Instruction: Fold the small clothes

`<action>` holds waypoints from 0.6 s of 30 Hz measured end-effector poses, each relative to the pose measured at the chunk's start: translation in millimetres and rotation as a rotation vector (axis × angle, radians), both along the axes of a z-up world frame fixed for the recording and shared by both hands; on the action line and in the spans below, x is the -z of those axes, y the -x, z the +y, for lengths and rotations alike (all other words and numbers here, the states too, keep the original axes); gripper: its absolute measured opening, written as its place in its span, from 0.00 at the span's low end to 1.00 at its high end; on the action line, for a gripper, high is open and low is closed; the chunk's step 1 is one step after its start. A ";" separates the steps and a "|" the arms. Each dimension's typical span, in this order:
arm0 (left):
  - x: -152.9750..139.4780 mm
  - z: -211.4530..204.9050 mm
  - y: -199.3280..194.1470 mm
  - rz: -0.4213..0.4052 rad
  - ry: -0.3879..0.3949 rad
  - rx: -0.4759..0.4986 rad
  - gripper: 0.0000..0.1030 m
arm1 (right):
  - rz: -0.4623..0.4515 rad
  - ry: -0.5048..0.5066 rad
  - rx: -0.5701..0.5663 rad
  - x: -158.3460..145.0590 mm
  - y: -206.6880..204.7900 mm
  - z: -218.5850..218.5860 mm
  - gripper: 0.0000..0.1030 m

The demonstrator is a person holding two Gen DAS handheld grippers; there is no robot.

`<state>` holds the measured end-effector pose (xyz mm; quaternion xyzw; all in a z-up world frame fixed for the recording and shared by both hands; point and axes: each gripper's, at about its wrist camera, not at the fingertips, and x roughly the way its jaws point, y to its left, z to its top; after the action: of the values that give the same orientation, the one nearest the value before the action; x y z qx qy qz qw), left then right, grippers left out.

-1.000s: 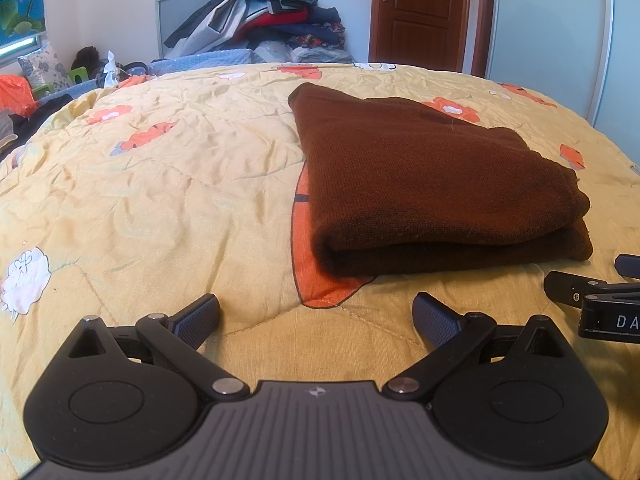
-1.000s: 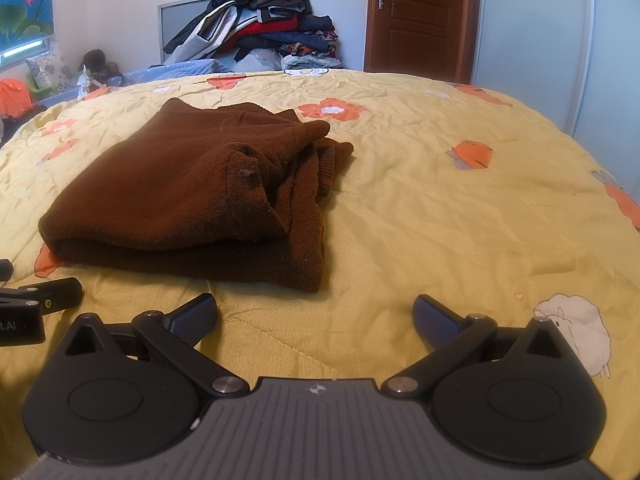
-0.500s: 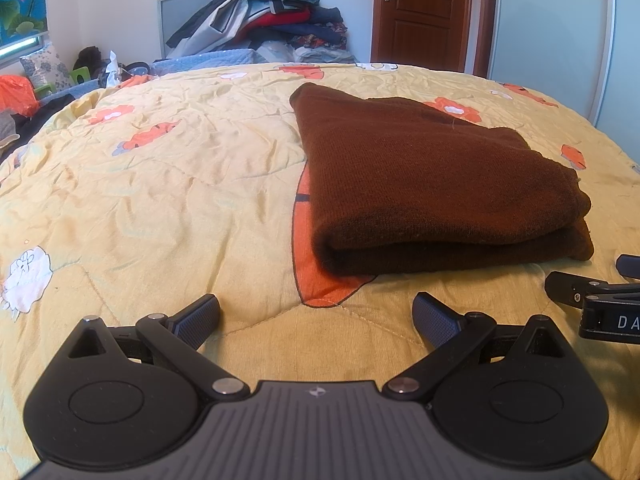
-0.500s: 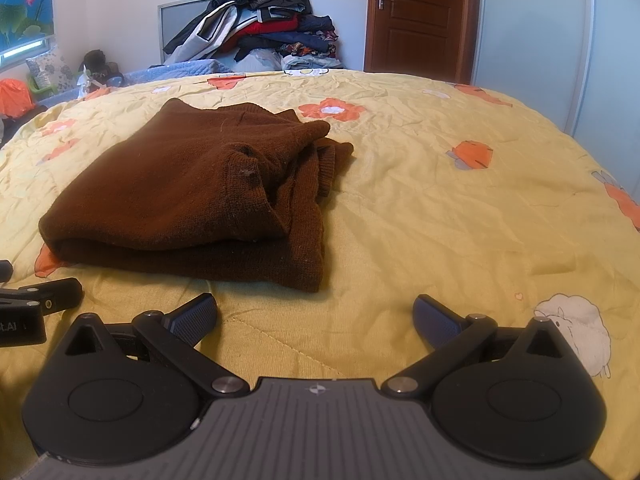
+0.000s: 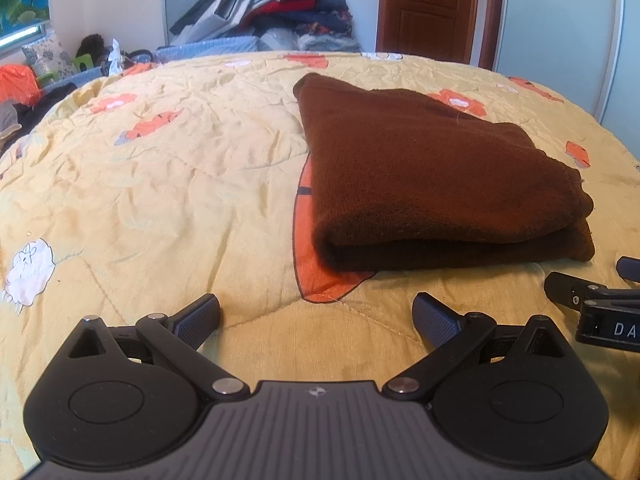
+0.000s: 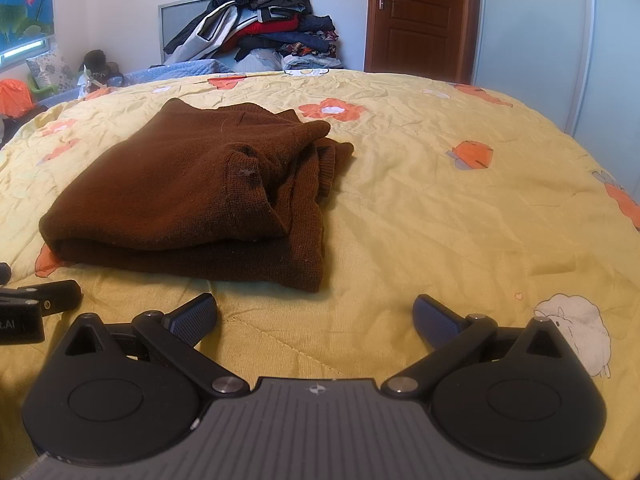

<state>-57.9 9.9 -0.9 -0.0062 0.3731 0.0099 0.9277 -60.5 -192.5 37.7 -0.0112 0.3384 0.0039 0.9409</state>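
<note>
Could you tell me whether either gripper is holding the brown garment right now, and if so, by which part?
Nothing is held. The left gripper and right gripper are both open, short of the folded brown garment.

folded knit sweater [image 6: 188, 196]: dark brown, plain | quilted bedspread [image 6: 420, 216]: pale yellow, orange flowers, white sheep | panelled wooden door [image 6: 416, 16]: reddish brown | claw pads [image 5: 198, 316]: dark blue
</note>
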 end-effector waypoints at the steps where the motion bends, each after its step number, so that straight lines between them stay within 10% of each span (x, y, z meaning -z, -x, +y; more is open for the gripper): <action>1: -0.5 0.4 -1.0 0.004 0.001 0.000 1.00 | 0.000 0.000 0.000 0.0 0.2 0.2 1.00; 18: -4.0 -0.6 -7.8 0.035 0.002 -0.007 1.00 | 0.001 0.000 0.001 0.3 -0.1 -0.2 1.00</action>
<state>-50.1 9.3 3.1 -0.0082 0.3893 0.0127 0.9210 -60.4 -192.6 37.4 -0.0111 0.3387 0.0033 0.9408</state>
